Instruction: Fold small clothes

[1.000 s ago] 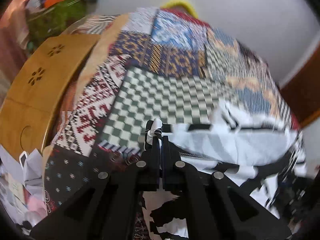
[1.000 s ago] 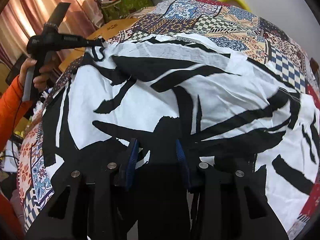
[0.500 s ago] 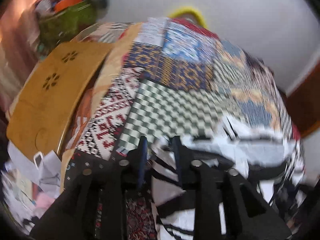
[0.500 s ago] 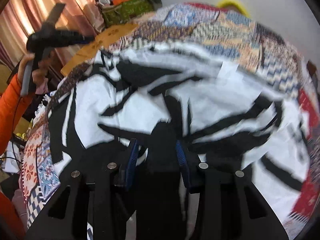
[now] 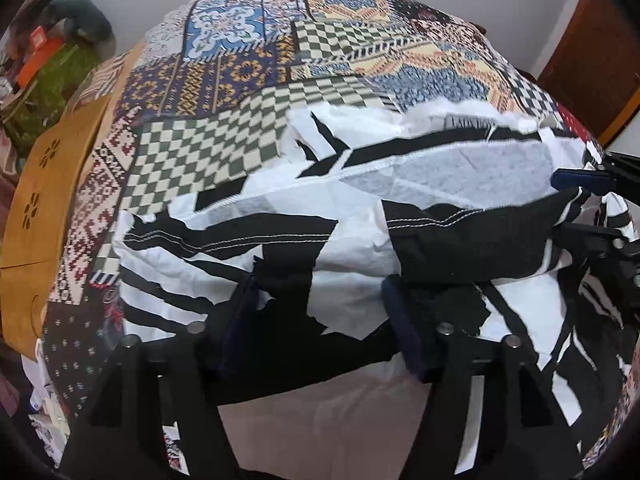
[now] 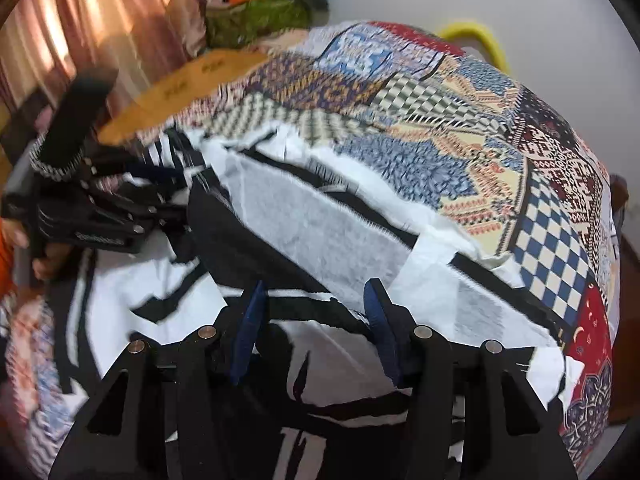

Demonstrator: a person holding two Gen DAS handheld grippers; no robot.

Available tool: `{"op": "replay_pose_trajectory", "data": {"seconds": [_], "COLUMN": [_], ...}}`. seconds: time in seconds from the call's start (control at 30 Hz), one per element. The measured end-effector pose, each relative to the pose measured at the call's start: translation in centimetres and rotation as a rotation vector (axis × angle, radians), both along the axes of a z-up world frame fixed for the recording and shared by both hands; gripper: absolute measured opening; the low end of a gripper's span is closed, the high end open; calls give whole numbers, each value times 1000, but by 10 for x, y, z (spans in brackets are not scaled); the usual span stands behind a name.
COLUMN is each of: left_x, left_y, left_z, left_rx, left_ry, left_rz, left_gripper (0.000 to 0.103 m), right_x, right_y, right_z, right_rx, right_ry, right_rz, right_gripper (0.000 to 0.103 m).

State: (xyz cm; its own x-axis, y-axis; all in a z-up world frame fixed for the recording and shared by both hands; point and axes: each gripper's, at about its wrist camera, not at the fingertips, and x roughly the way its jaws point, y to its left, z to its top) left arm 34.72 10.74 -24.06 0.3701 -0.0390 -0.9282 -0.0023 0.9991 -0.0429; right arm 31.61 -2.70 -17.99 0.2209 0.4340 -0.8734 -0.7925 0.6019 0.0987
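A small black-and-white patterned garment (image 5: 352,208) lies on the patchwork cloth, with its upper part folded over so the grey-white inside shows (image 6: 312,220). My left gripper (image 5: 320,292) is open, its jaws wide apart just above the near part of the garment. My right gripper (image 6: 314,296) is open too, over the garment's folded edge. The right gripper also shows at the right edge of the left wrist view (image 5: 592,184). The left gripper shows at the left of the right wrist view (image 6: 160,200).
A patchwork cloth (image 5: 240,68) covers the table. A round wooden board (image 5: 52,168) lies to the left. Cluttered bags and a green bundle (image 6: 256,16) stand at the back. A yellow ring (image 6: 476,36) sits behind the table. Pink curtains (image 6: 60,28) hang on the left.
Both grippers have let go of the garment and opened wide. The garment's top part now lies folded over, inside showing. The left gripper has moved in over the garment.
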Motion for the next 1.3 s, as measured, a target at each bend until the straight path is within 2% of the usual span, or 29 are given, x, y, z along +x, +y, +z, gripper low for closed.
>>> {"op": "replay_pose_trajectory", "data": {"seconds": [0.03, 0.07, 0.17, 0.27, 0.37, 0.43, 0.47, 0.6, 0.73, 0.77, 0.87, 0.97, 1.1, 1.13, 1.17, 1.2, 1.27, 1.3], "left_x": [-1, -2, -4, -5, -6, -6, -6, -11, -22, -24, -28, -28, -26, -24, -24, -22, -20, -19], "left_y": [1, 2, 3, 0, -1, 0, 1, 7, 35, 45, 79, 110, 131, 132, 130, 127, 122, 119], "left_z": [-1, -2, -3, -3, -4, -4, -3, 13, 35, 38, 38, 26, 3, -2, -4, -4, -3, 0], "left_rx": [-4, -9, -16, 3, 9, 2, 0, -8, 34, 45, 70, 57, -59, -76, -74, -64, -72, -64], "left_ry": [-3, -5, -7, -13, -19, -16, -13, -36, -111, -121, -120, -88, -23, -7, -6, -8, -3, -9], "left_rz": [0, 3, 14, 14, 17, 24, 27, 40, 117, 145, 241, 349, 402, 403, 403, 395, 372, 368], "left_gripper": [67, 68, 68, 69, 69, 69, 69, 69, 69, 69, 69, 69, 69, 66, 57, 49, 11, 7], "right_x": [-4, -7, -16, -12, 6, 25, 33, 42, 29, 27, 27, 32, 37, 38, 39, 39, 37, 35], "right_y": [1, 2, 2, -4, -15, -29, -36, -74, -110, -119, -129, -137, -142, -142, -142, -141, -139, -140], "right_z": [-3, -4, -2, 13, 32, 45, 48, 60, 60, 57, 41, 22, 10, 9, 9, 8, 11, 15], "right_rx": [-14, -28, -63, -61, -44, -73, -77, 16, 54, 58, 52, 10, 82, 97, 109, 116, 128, 135], "right_ry": [-16, -29, -73, -151, -217, -319, -320, -206, -170, -157, -98, -65, -16, -9, -4, 0, -16, -28], "right_rz": [15, 28, 56, 27, -72, -184, -217, -284, -335, -352, -377, -423, -449, -457, -457, -457, -453, -454], "right_gripper": [26, 14, 5, 4, 4, 4, 4, 6, 33, 36, 37, 37, 36, 25, 14, 12, 8, 7]}}
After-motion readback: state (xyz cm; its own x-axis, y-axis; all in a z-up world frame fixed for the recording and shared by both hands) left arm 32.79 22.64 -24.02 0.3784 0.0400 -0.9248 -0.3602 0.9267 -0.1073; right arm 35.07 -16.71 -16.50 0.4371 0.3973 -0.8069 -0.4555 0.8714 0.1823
